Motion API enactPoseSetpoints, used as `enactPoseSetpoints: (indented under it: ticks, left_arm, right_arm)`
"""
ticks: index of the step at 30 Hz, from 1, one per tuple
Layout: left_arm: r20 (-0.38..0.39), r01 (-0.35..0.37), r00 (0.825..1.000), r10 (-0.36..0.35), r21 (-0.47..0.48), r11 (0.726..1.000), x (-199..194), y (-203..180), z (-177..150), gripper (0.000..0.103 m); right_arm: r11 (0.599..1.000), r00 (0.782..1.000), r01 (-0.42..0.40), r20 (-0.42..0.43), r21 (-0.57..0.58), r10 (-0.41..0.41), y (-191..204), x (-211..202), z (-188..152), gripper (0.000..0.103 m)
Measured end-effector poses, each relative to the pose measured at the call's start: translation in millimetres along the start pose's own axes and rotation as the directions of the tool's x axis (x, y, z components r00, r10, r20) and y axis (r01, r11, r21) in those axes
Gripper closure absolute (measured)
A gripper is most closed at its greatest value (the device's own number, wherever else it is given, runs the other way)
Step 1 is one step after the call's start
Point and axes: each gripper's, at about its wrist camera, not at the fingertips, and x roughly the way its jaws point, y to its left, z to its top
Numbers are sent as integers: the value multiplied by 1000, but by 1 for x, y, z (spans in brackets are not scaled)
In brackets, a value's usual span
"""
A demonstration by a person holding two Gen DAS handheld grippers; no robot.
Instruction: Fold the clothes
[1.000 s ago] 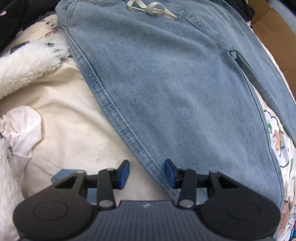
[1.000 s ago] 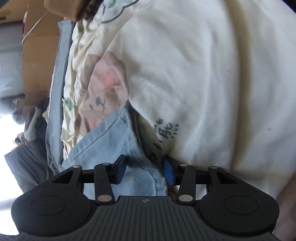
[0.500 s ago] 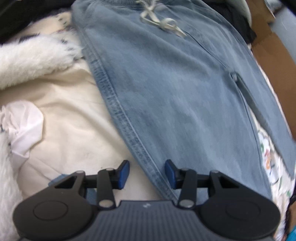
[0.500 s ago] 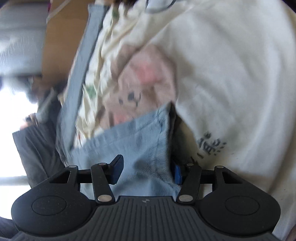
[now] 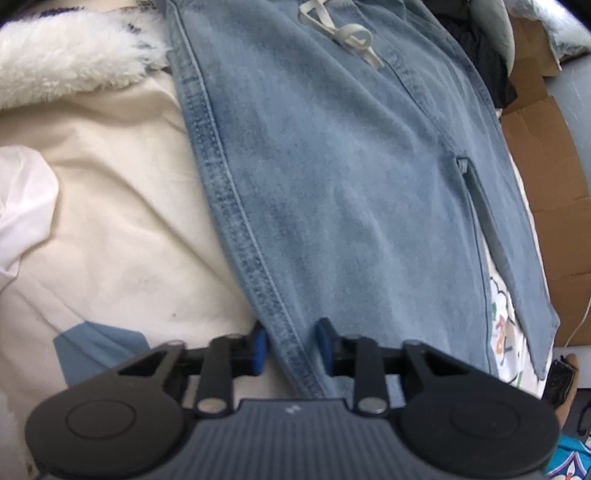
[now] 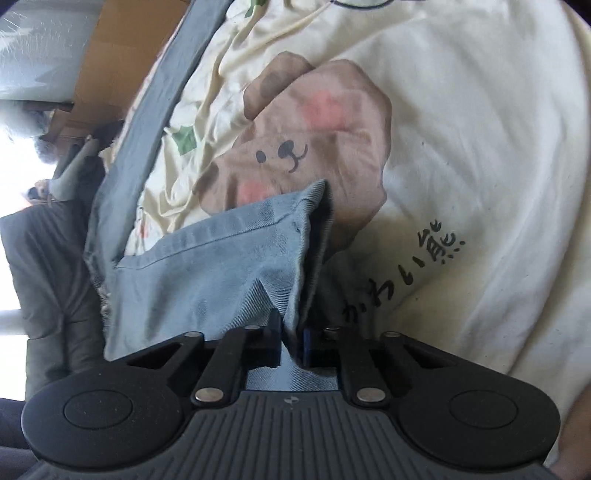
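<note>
Left hand-held gripper: jaws part open and closing, the stitched side seam of the denim trousers runs between the blue pads, but they don't look clamped on it yet. Right hand-held gripper: pinched tight on the trousers' hem corner, cloth bunched up btw the pads.

Trousers lie spread flat over a cream bed cover w/ a bear print; waistband and drawstring at the far end, seen from the left wrist. White fluffy blanket just beside the waist end, cardboard box off to the side.

Risks, as I judge them:
- Left grip is on the thick seam only. If the pads close off-centre, the seam could roll out and that side drops when lifted, so the fold goes crooked.
- Right holds a small bite near the corner; denim is heavy, a quick pull could slip it free.
- Pads sit close to the bed cover, so either could pinch the cover too and drag it along.
- If only one side is held, the leg twists.
</note>
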Motion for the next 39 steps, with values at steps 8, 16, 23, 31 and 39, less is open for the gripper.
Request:
enactPoseSetpoints:
  ticks: [8,16,23,31,39]
  left_arm:
    - [-34,25,999,-24,34,999,-12,-3,4,95]
    - [-32,-36,999,38,54,998,-8,-11,3,84]
    - [-27,-34,999,36,64,997,-3,-8,2,75]
    - [-39,-22,999,24,63,998,3,-8,-4,74]
    - [-52,4,999,-2,42,999,-6,-12,-5,97]
  right_arm:
    - [998,999,37,32,49,-38,-30,-8,-13,99]
    - [988,998,-17,61,152,8,-55,10,-39,60]
    - [980,995,-103,15,169,101,-66,20,-59,59]
    - [963,988,-154,17,221,154,-80,15,-88,66]
    - [978,988,-152,21,142,151,-59,-20,-96,101]
